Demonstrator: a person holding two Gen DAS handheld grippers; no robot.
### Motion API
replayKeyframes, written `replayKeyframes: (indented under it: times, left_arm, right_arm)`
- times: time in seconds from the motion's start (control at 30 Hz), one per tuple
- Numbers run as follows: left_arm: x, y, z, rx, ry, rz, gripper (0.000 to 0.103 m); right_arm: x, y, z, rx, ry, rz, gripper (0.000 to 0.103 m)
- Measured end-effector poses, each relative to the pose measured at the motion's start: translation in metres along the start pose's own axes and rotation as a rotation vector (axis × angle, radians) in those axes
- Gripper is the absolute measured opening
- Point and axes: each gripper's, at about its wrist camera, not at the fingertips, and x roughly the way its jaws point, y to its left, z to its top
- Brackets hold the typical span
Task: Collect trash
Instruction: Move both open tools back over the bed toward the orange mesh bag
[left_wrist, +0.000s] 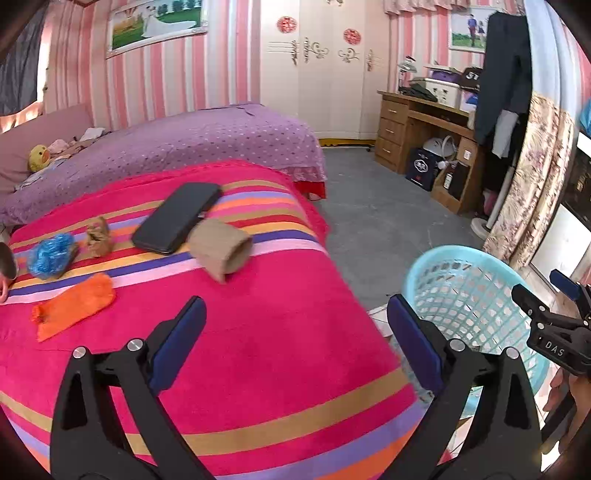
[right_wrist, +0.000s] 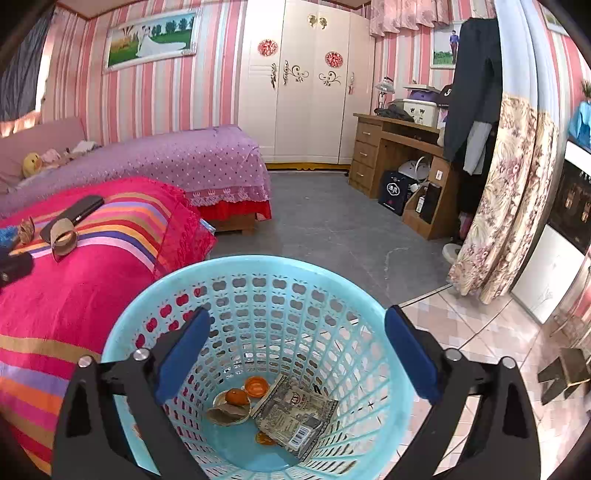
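My left gripper (left_wrist: 297, 317) is open over the pink striped blanket (left_wrist: 258, 350), nothing between its fingers. Ahead of it lies a cardboard tube (left_wrist: 220, 246), blurred, beside a black phone (left_wrist: 176, 217). Farther left lie an orange bag (left_wrist: 74, 306), a crumpled brown paper (left_wrist: 98, 237) and a blue crumpled plastic (left_wrist: 50, 255). My right gripper (right_wrist: 297, 332) is open above the light-blue mesh basket (right_wrist: 177, 291). In the basket's bottom lie a printed wrapper (right_wrist: 295, 415), orange peel pieces (right_wrist: 237, 397) and a shell-like scrap (right_wrist: 225, 411). The basket (left_wrist: 476, 266) and the right gripper (left_wrist: 546, 295) also show in the left wrist view.
A purple-covered bed (left_wrist: 207, 140) stands behind the blanket, with a yellow duck toy (left_wrist: 40, 158) at its head. A wooden desk (right_wrist: 399, 162), a white wardrobe (right_wrist: 306, 81) and a floral curtain (right_wrist: 502, 192) line the far and right sides. Grey floor (right_wrist: 332, 221) lies between.
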Motion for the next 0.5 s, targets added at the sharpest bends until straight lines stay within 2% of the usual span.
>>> replayKeyframes:
  times: [0.27, 0.5]
  left_arm:
    - [-0.016, 0.052, 0.003, -0.037, -0.020, 0.056, 0.097]
    - [-0.023, 0.112, 0.002, -0.090, -0.013, 0.112, 0.097]
  right_arm:
    - [0.000, 0.036, 0.012, -0.004, 0.018, 0.002, 0.098]
    - [-0.004, 0.072, 0.023, 0.027, 0.011, 0.058, 0.098]
